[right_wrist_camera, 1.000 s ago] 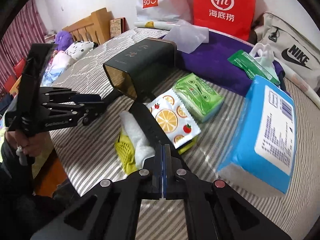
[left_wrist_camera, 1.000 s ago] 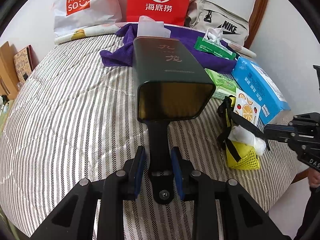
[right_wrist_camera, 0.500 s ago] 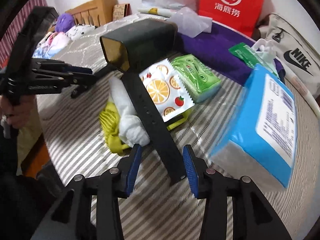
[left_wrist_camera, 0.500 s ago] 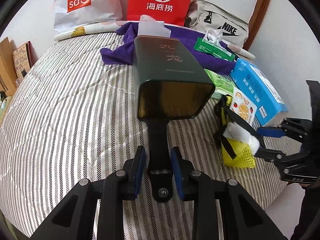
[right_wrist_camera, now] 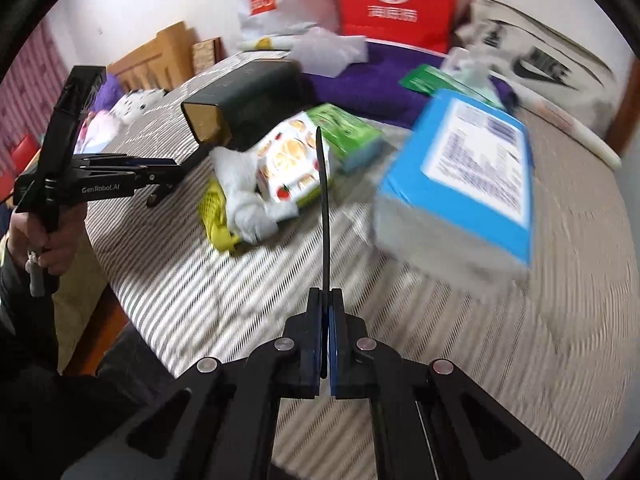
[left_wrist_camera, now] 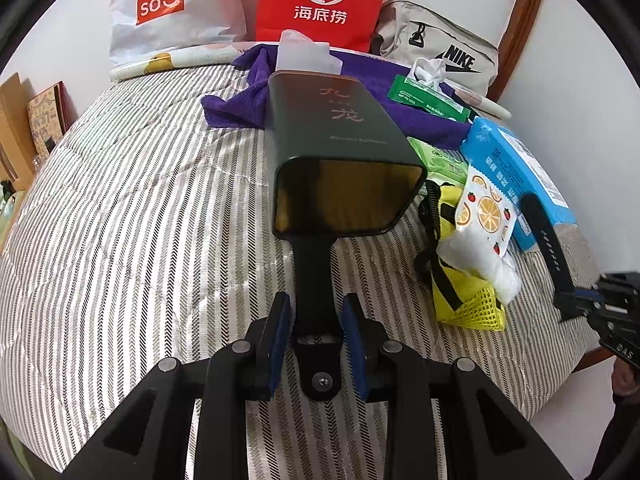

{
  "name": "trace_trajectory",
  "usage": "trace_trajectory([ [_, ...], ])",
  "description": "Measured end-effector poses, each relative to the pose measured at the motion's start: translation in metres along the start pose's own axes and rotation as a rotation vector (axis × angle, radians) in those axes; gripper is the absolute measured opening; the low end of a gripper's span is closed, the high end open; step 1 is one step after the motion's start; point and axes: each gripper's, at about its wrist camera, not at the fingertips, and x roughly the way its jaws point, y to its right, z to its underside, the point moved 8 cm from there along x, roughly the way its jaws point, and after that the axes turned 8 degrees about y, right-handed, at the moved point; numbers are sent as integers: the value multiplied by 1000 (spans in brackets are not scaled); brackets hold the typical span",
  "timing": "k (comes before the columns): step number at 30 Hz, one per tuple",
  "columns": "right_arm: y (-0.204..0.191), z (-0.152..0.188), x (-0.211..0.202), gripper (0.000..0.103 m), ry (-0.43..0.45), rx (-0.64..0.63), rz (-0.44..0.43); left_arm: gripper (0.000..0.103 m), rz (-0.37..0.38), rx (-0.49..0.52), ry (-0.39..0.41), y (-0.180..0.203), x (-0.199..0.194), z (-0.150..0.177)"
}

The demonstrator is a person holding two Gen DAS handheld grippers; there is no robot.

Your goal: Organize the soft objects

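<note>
My left gripper (left_wrist_camera: 316, 312) has its jaws around a black strap (left_wrist_camera: 314, 276) that runs out from under a dark green box (left_wrist_camera: 340, 152) lying on the striped bed (left_wrist_camera: 140, 220). My right gripper (right_wrist_camera: 325, 332) is shut on a black watch-style strap (right_wrist_camera: 324, 200) and holds it upright; this strap also shows in the left wrist view (left_wrist_camera: 548, 240). A yellow mesh bag (left_wrist_camera: 464, 296), a white cloth (left_wrist_camera: 480, 256) and an orange-print pack (left_wrist_camera: 486, 212) lie right of the box.
A blue tissue pack (left_wrist_camera: 516, 172), green wipe packs (left_wrist_camera: 428, 96) and a purple towel (left_wrist_camera: 240, 100) lie behind. A red bag (left_wrist_camera: 320, 0), a white bag (left_wrist_camera: 168, 4) and a Nike bag (left_wrist_camera: 440, 52) stand at the wall. The bed edge is at the right.
My right gripper has shut on the black strap and lifted it off the pile, pulling back to the right. The left gripper has not moved.
</note>
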Motion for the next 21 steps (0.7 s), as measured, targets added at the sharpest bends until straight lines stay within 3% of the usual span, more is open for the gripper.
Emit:
trace_trajectory([
  [2,5,11,-11,3,5,27,20,27,-12,24,-2,3,0,1],
  [4,12,23,-18,3,-3,55,45,46,8,30,-5,9,1,1],
  [5,16,27,-19,3,-7,66,61,48,8,38,-2,12,2,0],
  [6,19,31,-19,3,-9,76,75,48,-18,53,3,14,3,0],
  [9,25,39,-13,3,-19,98,88,34,-128,134,21,19,5,1],
  [10,25,40,-12,3,-17,97,92,24,-114,129,22,19,4,1],
  [11,26,41,-10,3,-13,98,92,21,-111,124,20,19,3,1],
  [21,26,17,11,4,32,95,75,24,-79,86,9,13,1,1],
])
